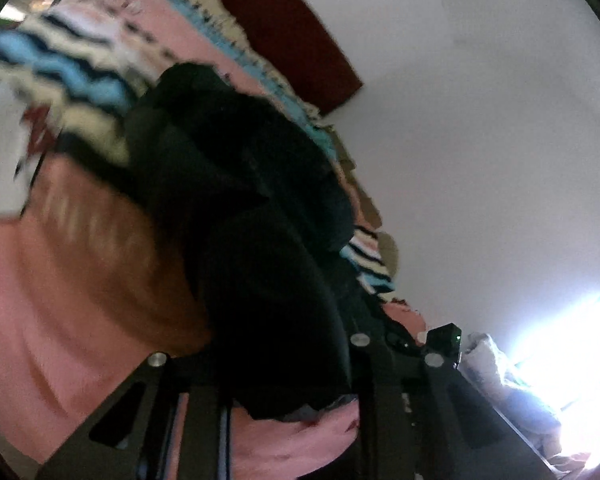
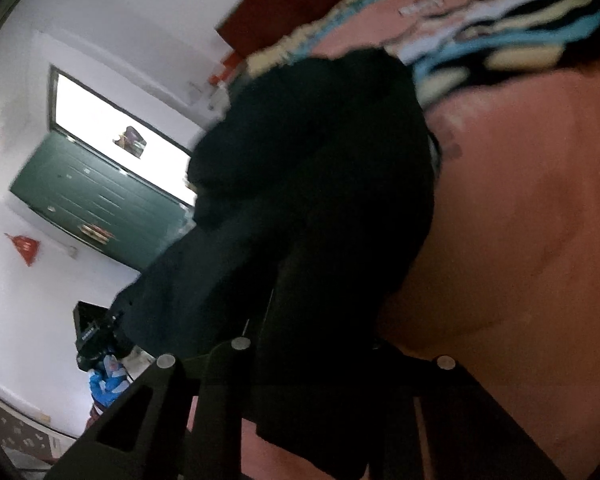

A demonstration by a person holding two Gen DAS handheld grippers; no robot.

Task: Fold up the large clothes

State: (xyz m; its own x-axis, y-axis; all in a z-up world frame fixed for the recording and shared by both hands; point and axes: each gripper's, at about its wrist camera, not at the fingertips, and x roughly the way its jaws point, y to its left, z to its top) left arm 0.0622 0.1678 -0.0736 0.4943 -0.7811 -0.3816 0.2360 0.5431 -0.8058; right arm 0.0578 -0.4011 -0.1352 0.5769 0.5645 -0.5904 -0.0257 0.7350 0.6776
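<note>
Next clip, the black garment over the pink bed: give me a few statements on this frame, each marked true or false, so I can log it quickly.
1. The garment is black. True.
2. It lies flat and neatly folded on the bedspread. False: it is bunched and lifted, draped over both grippers.
3. The left gripper has cloth between its fingers. True: black fabric runs down into it, and the right gripper looks the same.
4. The bedspread is plain green. False: it is pink, with a striped blue, cream and black blanket on it.
5. A bright window shows in the right wrist view. True.
6. The wall is dark red. False: it is white; only the headboard is dark red.
</note>
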